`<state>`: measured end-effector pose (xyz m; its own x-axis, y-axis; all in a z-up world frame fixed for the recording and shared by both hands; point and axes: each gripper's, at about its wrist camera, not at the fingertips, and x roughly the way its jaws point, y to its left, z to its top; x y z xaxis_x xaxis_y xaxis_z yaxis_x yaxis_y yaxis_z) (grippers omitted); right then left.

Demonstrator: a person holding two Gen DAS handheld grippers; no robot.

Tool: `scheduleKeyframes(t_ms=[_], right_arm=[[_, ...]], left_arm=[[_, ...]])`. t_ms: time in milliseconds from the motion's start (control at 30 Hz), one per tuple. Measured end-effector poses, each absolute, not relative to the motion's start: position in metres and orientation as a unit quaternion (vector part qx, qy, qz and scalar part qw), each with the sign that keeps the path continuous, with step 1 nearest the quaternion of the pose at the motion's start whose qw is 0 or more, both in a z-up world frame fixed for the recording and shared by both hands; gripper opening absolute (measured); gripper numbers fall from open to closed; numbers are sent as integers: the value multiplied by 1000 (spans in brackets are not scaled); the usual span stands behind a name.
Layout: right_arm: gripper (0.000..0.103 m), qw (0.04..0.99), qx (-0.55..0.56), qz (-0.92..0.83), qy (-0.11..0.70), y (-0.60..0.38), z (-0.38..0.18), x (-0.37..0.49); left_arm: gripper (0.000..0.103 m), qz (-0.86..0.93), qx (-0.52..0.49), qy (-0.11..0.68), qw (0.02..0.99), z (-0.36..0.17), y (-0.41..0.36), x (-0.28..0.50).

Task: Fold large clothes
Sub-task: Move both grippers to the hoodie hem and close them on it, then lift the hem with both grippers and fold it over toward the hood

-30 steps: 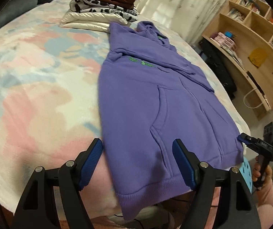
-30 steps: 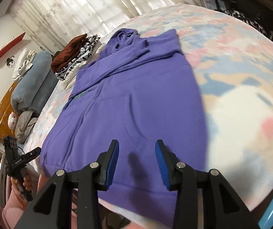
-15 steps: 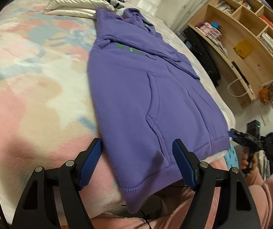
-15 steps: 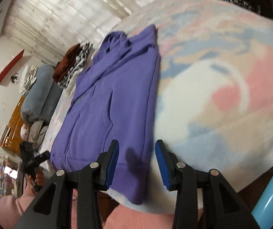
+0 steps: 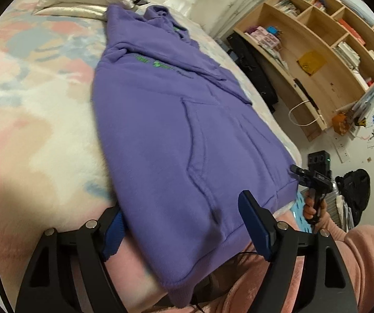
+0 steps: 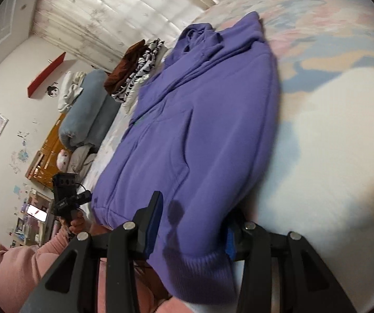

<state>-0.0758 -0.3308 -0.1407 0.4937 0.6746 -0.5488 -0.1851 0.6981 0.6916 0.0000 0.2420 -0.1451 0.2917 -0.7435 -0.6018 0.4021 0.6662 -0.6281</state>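
Here, both tools (image 5: 184, 230) (image 6: 191, 228) agape astride the hoodie's (image 5: 176, 120) hem — neither clamped.

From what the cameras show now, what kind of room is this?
Most likely a bedroom in a home: a purple hoodie lies on a bed with a pastel blanket, a wooden bookshelf stands beside it, and rolled bedding lies near the curtains.

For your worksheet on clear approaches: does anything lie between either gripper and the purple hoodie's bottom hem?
Nothing visible does. The purple hoodie lies flat on the bed, its hem already between the fingers of the left gripper and of the right gripper. The folded pile sits far off.
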Motion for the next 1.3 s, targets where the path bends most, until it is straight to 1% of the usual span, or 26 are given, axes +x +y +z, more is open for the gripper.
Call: scheduleKeyframes(t_ms=[233, 267, 300, 333, 367, 400, 433, 467, 500, 533, 600, 767, 933, 1067, 1200, 1300], right_arm=[[41, 815, 295, 277, 415, -322, -142, -65], [41, 815, 296, 277, 414, -320, -141, -64], [41, 815, 297, 275, 413, -320, -142, -63], [39, 816, 299, 271, 414, -318, -141, -62], [38, 816, 302, 267, 414, -316, -141, -60], [34, 817, 306, 264, 411, -316, -141, -62], [30, 819, 309, 260, 409, -317, -142, -61], [20, 820, 312, 252, 408, -317, -142, -62], [16, 820, 316, 246, 409, -319, -143, -61], [14, 820, 324, 242, 406, -321, -144, -63], [11, 826, 317, 233, 403, -321, -141, -67], [9, 853, 291, 228, 369, -312, -114, -82], [8, 867, 264, 243, 346, -303, -85, -94], [8, 868, 251, 254, 345, -299, -71, -115], [8, 863, 255, 262, 348, -302, -62, -134], [8, 857, 269, 264, 351, -308, -57, -136]], left_arm=[[78, -380, -179, 444, 791, -144, 215, 9], [77, -377, -177, 441, 795, -144, 211, 9], [73, -372, -174, 437, 800, -144, 206, 9], [69, -360, -170, 432, 809, -143, 200, 9], [56, -351, -169, 429, 815, -143, 198, 8], [43, -332, -169, 426, 824, -144, 196, 8], [37, -319, -174, 426, 829, -144, 198, 6], [24, -305, -184, 425, 832, -146, 201, 5], [18, -296, -200, 425, 832, -148, 205, 5], [14, -288, -225, 425, 828, -149, 211, 4], [11, -276, -237, 423, 830, -148, 213, 2], [8, -261, -220, 406, 848, -123, 204, -14], [7, -274, -219, 386, 853, -98, 207, -35], [7, -277, -213, 389, 853, -84, 210, -57], [7, -279, -230, 388, 848, -69, 218, -72], [7, -278, -257, 381, 844, -58, 225, -67]])
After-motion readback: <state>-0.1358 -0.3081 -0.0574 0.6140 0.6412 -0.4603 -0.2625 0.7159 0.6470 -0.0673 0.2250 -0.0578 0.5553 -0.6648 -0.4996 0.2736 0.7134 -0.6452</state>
